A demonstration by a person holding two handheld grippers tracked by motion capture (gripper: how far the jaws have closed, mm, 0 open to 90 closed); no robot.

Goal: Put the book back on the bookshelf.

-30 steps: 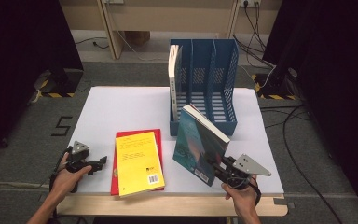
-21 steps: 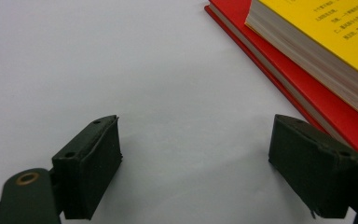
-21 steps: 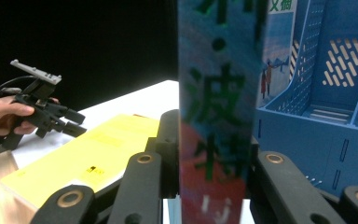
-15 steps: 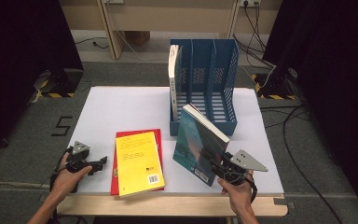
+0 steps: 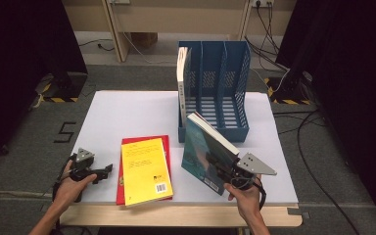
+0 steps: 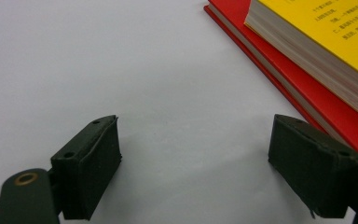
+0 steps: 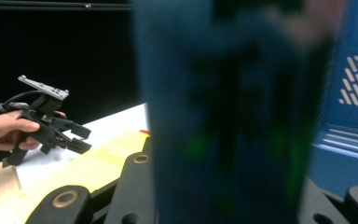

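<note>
Holding the teal book (image 5: 207, 152) upright and tilted at about five o'clock on the white table (image 5: 127, 112), my right gripper (image 5: 223, 169) is clamped on its lower spine edge, though its jaws have just been easing open with the book between them. I judge that is the main risk: any further slackening and the book tips or slides out, dropping flat or knocking the blue file rack (image 5: 215, 93) just behind it at twelve o'clock. Lifting it toward a free slot, a corner could catch the rack's front lip or bump the white book (image 5: 181, 81) standing in the left compartment. My left gripper (image 5: 100, 171) rests at eight o'clock, jaws apart and empty, just beside the yellow book (image 5: 144, 169) stacked on the red book (image 5: 164, 143). The yellow cover carries small print and a barcode, too small to read; a "5" (image 5: 64, 132) is marked on the floor.
</note>
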